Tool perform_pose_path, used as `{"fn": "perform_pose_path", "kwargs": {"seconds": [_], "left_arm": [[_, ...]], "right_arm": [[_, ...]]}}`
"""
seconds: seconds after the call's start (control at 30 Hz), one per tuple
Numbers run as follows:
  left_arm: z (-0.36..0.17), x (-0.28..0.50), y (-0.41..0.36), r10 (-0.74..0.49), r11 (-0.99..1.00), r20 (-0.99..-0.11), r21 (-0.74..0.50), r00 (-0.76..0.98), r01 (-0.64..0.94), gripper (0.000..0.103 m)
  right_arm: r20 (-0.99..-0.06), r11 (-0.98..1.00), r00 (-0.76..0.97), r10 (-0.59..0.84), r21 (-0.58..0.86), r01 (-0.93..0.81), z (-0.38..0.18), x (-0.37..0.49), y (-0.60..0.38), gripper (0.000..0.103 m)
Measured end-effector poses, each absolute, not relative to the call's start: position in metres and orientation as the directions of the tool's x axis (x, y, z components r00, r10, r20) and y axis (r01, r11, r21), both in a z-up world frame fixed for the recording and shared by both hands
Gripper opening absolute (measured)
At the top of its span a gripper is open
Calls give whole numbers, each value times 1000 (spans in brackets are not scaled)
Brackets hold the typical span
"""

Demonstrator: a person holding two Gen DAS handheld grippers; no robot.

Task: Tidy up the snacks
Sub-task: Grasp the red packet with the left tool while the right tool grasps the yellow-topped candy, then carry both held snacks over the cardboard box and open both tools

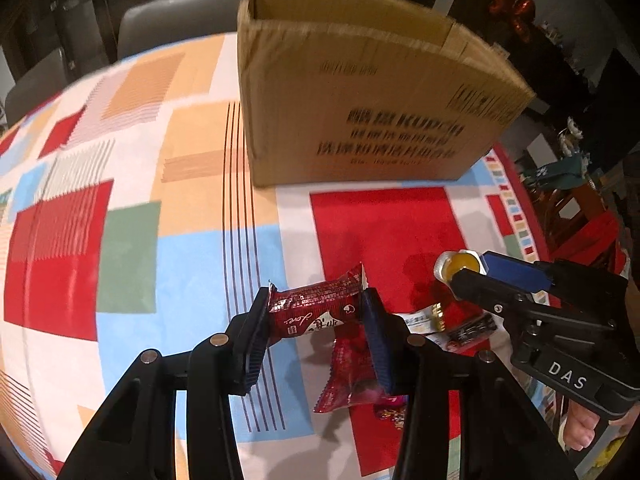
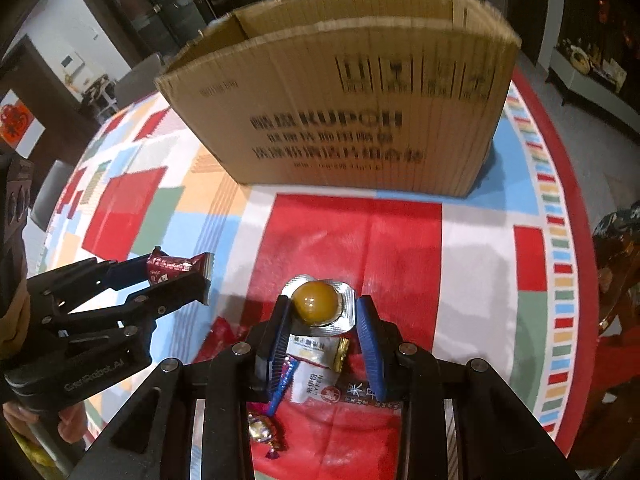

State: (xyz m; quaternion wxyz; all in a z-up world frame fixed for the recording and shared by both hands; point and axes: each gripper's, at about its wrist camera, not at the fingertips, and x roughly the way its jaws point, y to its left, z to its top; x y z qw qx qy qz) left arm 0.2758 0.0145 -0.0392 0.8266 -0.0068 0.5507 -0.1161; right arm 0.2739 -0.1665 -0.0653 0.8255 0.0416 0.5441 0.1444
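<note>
My left gripper [image 1: 316, 312] is shut on a dark red snack packet [image 1: 314, 308] and holds it above the table; the packet also shows in the right wrist view [image 2: 176, 266]. My right gripper [image 2: 322, 312] is shut on a foil blister cup with a yellow-orange dome [image 2: 318, 304], also visible in the left wrist view [image 1: 460, 266]. An open cardboard box [image 1: 360, 96] stands ahead at the table's far side, also in the right wrist view [image 2: 348, 108]. More snacks lie below the grippers: a red packet [image 1: 348, 372] and a white packet [image 2: 312, 360].
The round table has a patchwork cloth [image 1: 120, 200]. A wrapped candy [image 2: 262, 430] lies near the front edge. Grey chairs [image 1: 172, 20] stand behind the table. A wooden chair with red items [image 1: 588, 220] is at the right.
</note>
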Motion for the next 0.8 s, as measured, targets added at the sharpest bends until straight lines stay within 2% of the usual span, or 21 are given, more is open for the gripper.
{"fn": "perform_pose_path", "kwargs": {"seconds": [0.8], "left_arm": [[67, 286, -7, -248, 958, -784, -110, 568, 266, 44]], "right_arm": [[-736, 950, 601, 312, 238, -202, 46, 282, -192, 34]]}}
